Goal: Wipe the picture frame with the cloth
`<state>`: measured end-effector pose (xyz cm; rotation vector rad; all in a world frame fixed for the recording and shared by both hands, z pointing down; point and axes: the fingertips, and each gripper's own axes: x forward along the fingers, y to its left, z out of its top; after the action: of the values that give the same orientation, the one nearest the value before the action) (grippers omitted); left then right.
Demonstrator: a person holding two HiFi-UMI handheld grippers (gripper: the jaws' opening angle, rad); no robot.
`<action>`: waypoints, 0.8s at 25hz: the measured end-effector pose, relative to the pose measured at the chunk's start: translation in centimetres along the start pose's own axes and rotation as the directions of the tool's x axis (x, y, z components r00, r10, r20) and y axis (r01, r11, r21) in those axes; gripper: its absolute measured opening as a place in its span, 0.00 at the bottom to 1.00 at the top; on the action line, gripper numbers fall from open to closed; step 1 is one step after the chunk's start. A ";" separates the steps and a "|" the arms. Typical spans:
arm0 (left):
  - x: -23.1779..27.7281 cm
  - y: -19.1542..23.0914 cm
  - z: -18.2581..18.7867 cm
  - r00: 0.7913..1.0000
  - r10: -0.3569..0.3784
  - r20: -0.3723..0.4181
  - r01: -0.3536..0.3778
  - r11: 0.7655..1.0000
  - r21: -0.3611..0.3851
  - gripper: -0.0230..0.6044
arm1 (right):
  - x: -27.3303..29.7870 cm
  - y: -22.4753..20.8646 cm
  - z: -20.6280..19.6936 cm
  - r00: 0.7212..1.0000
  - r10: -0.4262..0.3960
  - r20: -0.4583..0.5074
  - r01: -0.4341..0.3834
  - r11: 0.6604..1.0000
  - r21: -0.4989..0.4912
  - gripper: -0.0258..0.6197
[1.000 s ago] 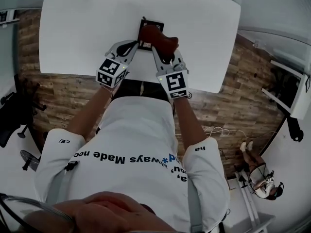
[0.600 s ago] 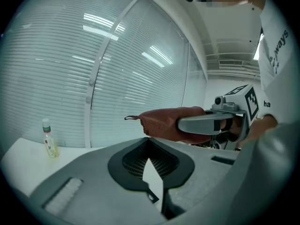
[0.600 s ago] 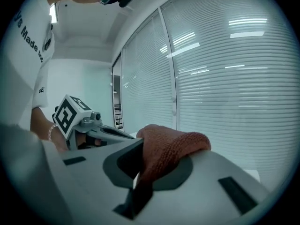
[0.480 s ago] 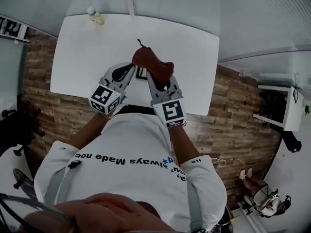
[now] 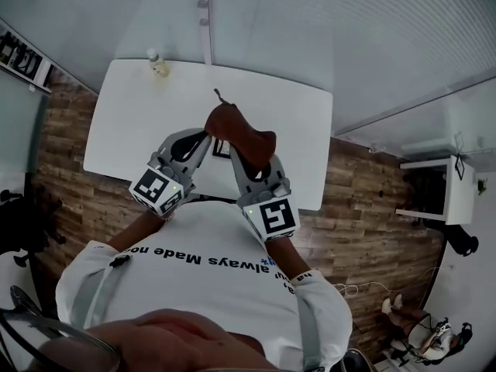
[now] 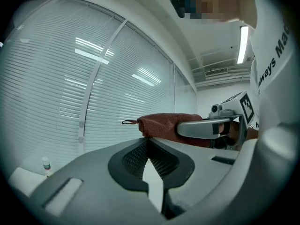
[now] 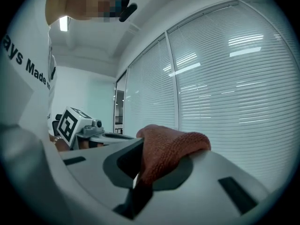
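The rust-brown cloth [image 5: 236,129], a nubbly terry weave with a small hanging loop at one corner, was raised above the middle of the white table [image 5: 139,130], pinched in the right gripper [image 7: 139,172]. Its jaws were clamped on a fold, and the rest bulged over their smooth grey tips in a soft hump. The left gripper [image 6: 152,172] hung just beside it above the same part of the table, its jaws drawn narrow with only a thin pale sliver between them and nothing in them. The picture frame [image 5: 222,150], dark and square-edged, lay on the table under the cloth, only a corner of it showing. A small clear bottle [image 5: 158,63] stood at the table's far edge, before slatted blinds [image 6: 70,93].
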<state>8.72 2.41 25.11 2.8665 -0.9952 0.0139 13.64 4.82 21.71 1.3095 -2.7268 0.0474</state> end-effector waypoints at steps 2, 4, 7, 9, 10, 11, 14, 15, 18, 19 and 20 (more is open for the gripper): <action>-0.3 -0.6 1.2 1.000 -0.012 0.013 0.012 1.000 0.011 0.04 | -0.6 0.1 0.8 1.000 -0.003 0.004 0.003 1.000 0.000 0.09; -0.5 -1.3 1.9 0.999 -0.023 0.026 0.022 1.000 0.015 0.04 | -1.2 0.2 1.5 1.000 0.000 0.021 0.000 1.000 0.006 0.09; -0.6 -2.0 2.6 0.999 -0.032 0.041 0.031 0.999 0.034 0.04 | -1.8 0.0 1.9 0.999 -0.004 0.033 0.003 1.000 0.015 0.09; -0.5 -2.3 3.0 0.999 -0.035 0.042 0.033 0.998 0.047 0.04 | -2.1 -0.1 2.1 0.999 -0.003 0.042 0.002 1.000 0.025 0.09; -0.4 -2.4 3.1 0.998 -0.036 0.044 0.034 0.998 0.050 0.04 | -2.2 -0.2 2.2 0.999 -0.005 0.046 0.004 1.000 0.024 0.09; -0.3 -2.4 3.2 0.998 -0.036 0.046 0.034 0.998 0.054 0.04 | -2.3 -0.3 2.3 0.999 -0.009 0.049 0.008 1.000 0.021 0.09; -0.2 -2.5 3.5 0.998 -0.037 0.049 0.034 0.997 0.062 0.04 | -2.4 -0.3 2.6 0.999 -0.010 0.052 0.009 1.000 0.020 0.09; -0.2 -2.5 3.5 0.998 -0.038 0.051 0.035 0.997 0.063 0.04 | -2.4 -0.2 2.7 0.998 -0.009 0.056 0.008 1.000 0.018 0.09; -0.3 -2.6 3.6 0.998 -0.037 0.052 0.034 0.997 0.064 0.04 | -2.5 -0.2 2.9 0.997 -0.016 0.079 0.015 1.000 0.007 0.09; -0.3 -2.7 3.5 0.998 -0.037 0.052 0.034 0.997 0.064 0.04 | -2.5 -0.1 2.9 0.997 -0.014 0.074 0.013 1.000 0.011 0.09; -0.2 -2.7 3.5 0.998 -0.038 0.052 0.034 0.997 0.064 0.04 | -2.5 0.0 2.9 0.998 -0.009 0.063 0.008 1.000 0.017 0.09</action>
<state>10.10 4.31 21.37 2.9565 -0.9690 -0.0343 14.93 6.51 18.59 1.3493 -2.7794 0.0286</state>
